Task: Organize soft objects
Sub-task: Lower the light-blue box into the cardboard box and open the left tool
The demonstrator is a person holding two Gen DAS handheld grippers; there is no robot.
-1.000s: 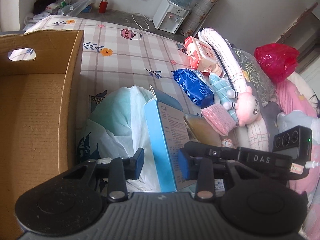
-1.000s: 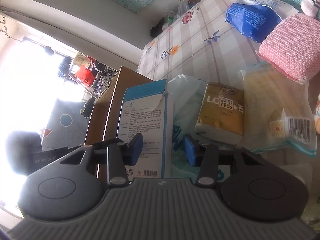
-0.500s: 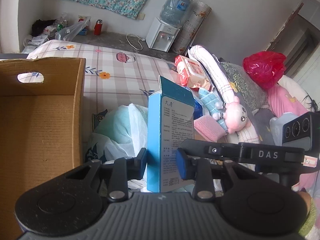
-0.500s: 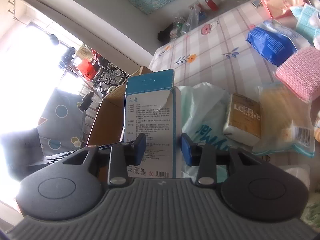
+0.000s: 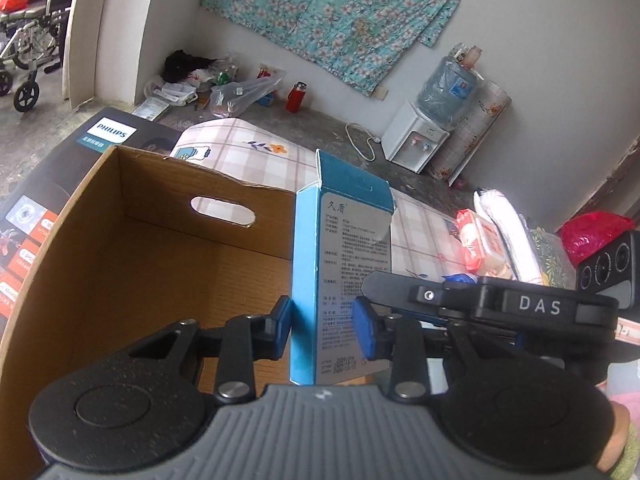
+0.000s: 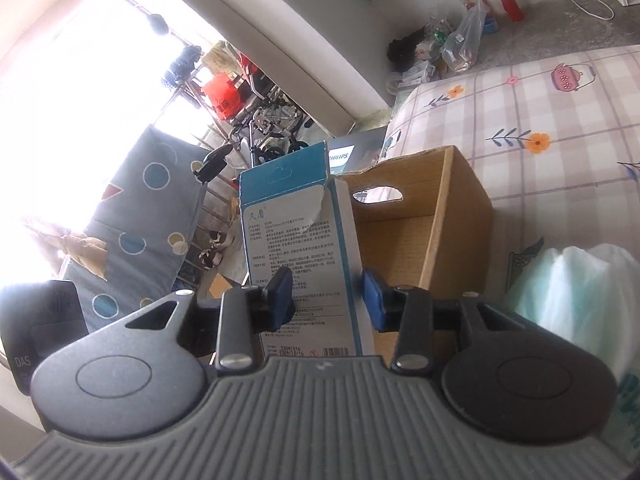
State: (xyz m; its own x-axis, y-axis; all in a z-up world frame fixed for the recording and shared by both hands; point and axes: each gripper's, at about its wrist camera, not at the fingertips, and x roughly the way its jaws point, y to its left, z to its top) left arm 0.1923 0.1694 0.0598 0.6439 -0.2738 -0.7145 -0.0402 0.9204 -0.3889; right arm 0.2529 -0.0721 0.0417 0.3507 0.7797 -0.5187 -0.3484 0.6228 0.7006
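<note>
- Blue and white, the tall box [image 5: 340, 292] stands upright between both of our grippers.
- We hold the left gripper [image 5: 325, 330] with its blue pads [image 5: 281, 327] on the two sides of the box, low down. The pads press on the box, so the jaws are only a little way apart.
- We hold the right gripper [image 6: 330, 300] on the same box [image 6: 308, 264]. Its blue pads [image 6: 374, 300] squeeze the box from both sides too, near the bottom.
- In the left view, the right gripper shows as a black bar marked DAS [image 5: 500, 300], just beside the box.
- The box hangs in the air, just at the near corner of the brown cardboard carton [image 5: 132, 264]. We cannot tell if it is over the inside of it.
- The carton is open on top and has a hand hole [image 5: 223, 210] in its far wall. We see nothing inside the part that shows.
- The carton sits on a bed with a checked sheet [image 6: 560, 120] that has little flowers on it.
- A light green plastic bag [image 6: 576, 288] lies on the bed, to the right of the carton in the right view.
- Far off on the bed we see a red and white wipes pack [image 5: 476, 236] and a red bag [image 5: 592, 232].
- A water dispenser [image 5: 424, 136] stands by the wall.
</note>
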